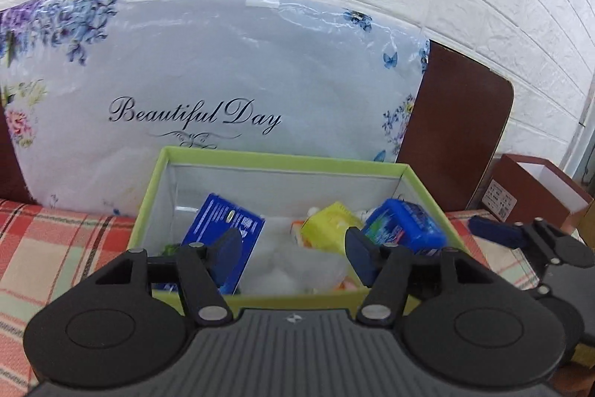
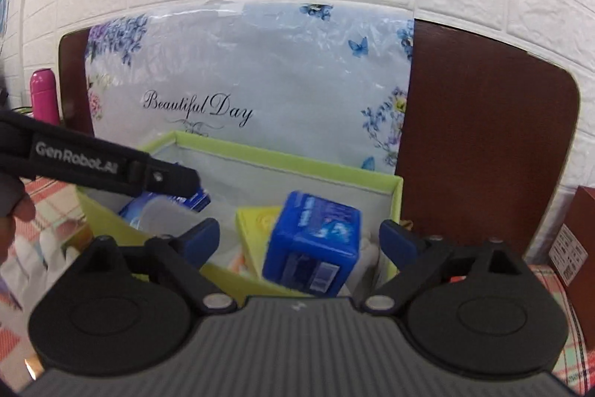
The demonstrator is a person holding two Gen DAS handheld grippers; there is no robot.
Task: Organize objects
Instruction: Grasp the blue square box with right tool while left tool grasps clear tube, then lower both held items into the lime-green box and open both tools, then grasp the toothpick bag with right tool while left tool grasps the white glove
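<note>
A light green open box (image 1: 282, 158) (image 2: 282, 159) stands on the plaid cloth. Inside lie a blue flat box (image 1: 227, 229), a yellow pack (image 1: 329, 224) (image 2: 256, 222), a blue wrapped pack (image 1: 405, 229) (image 2: 314, 240) and white crumpled plastic (image 1: 293, 266). My left gripper (image 1: 293, 252) is open and empty above the box's near wall; its side also shows in the right wrist view (image 2: 111, 170). My right gripper (image 2: 299, 240) is open around the blue wrapped pack without gripping it; it shows in the left wrist view (image 1: 520, 237) at the right of the box.
A plastic-wrapped floral pillow (image 1: 208, 80) (image 2: 253, 77) leans against a brown board (image 1: 457, 129) (image 2: 483, 144) and the white brick wall. A brown carton (image 1: 535, 192) (image 2: 580, 240) stands at the right. A pink bottle (image 2: 42, 95) stands at the far left.
</note>
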